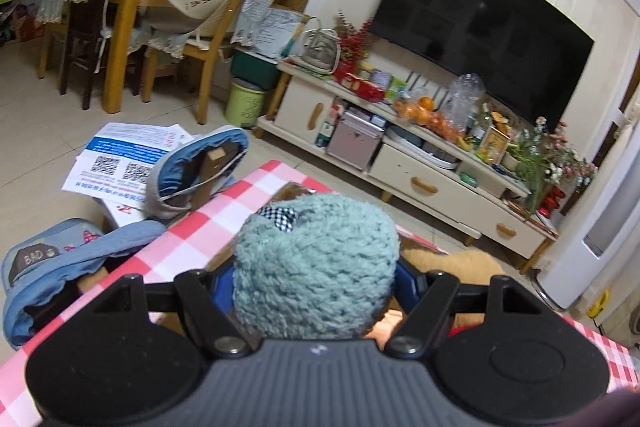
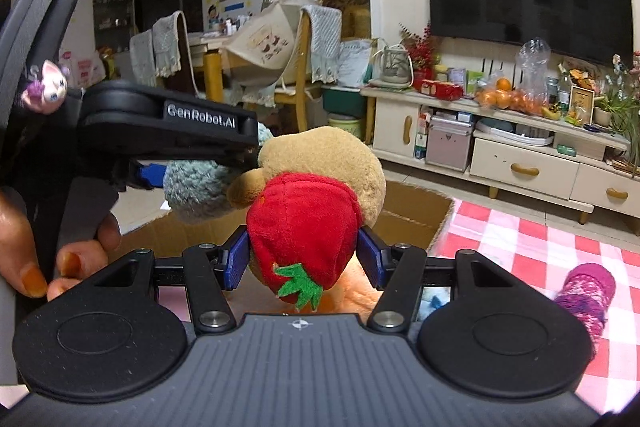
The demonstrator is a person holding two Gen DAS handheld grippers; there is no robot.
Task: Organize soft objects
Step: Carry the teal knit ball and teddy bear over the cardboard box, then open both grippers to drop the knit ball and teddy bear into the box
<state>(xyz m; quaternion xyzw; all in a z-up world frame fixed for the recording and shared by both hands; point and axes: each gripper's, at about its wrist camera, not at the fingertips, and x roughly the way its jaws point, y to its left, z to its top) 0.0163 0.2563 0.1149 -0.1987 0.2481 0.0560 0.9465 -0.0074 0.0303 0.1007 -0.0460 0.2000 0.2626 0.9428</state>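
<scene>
Above the open brown cardboard box [image 2: 404,215], the right gripper [image 2: 303,259] clamps a red plush strawberry [image 2: 300,227] on a tan plush toy [image 2: 320,163], while the left gripper [image 1: 314,287] clamps a fluffy teal knitted toy [image 1: 316,259] just beside it.

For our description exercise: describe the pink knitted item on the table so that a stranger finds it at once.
Start at the red-and-white checked tablecloth, to the right of the cardboard box. The pink knitted sock lies there alone, patterned in magenta and purple, the only soft thing not held in a claw.
</scene>
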